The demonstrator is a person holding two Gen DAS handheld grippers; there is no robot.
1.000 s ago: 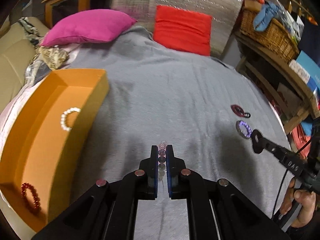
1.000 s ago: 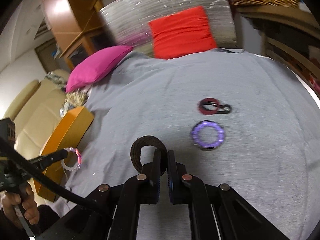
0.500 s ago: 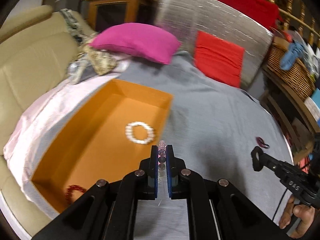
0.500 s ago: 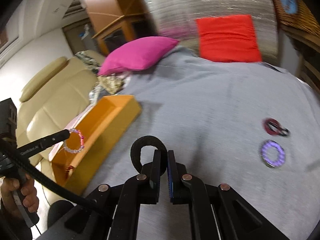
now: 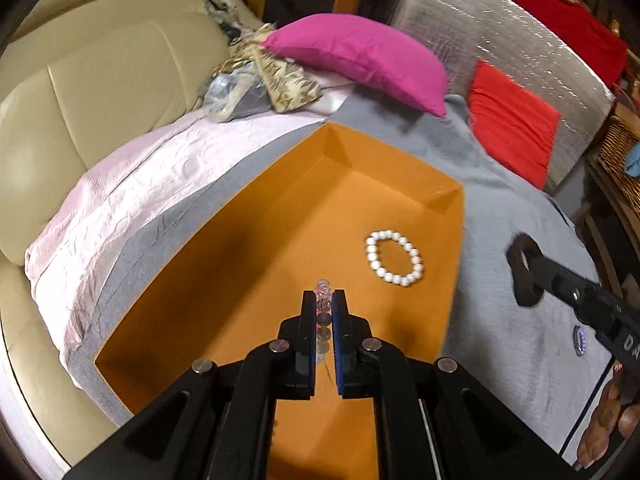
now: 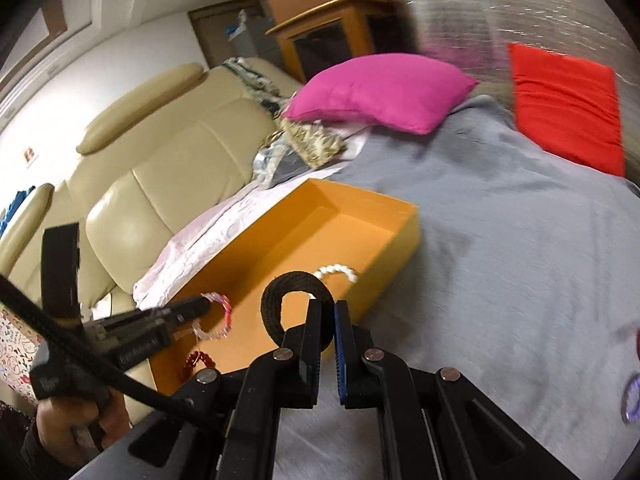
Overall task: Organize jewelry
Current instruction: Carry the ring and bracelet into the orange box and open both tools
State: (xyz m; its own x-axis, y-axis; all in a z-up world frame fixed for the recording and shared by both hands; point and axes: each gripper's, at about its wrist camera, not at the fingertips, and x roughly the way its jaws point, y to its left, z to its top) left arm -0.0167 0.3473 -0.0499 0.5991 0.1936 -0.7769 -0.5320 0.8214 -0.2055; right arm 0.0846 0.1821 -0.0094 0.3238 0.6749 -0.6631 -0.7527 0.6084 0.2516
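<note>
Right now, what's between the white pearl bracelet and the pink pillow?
In the left wrist view, only bare orange box floor, its far wall, then grey blanket separate the white bracelet from the pink pillow.

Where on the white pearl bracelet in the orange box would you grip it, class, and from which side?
Come straight down from above and pinch one bead strand of the white pearl bracelet, one finger inside the loop, one outside. It lies flat and open on the floor of the orange box, whose walls block a sideways approach.
</note>
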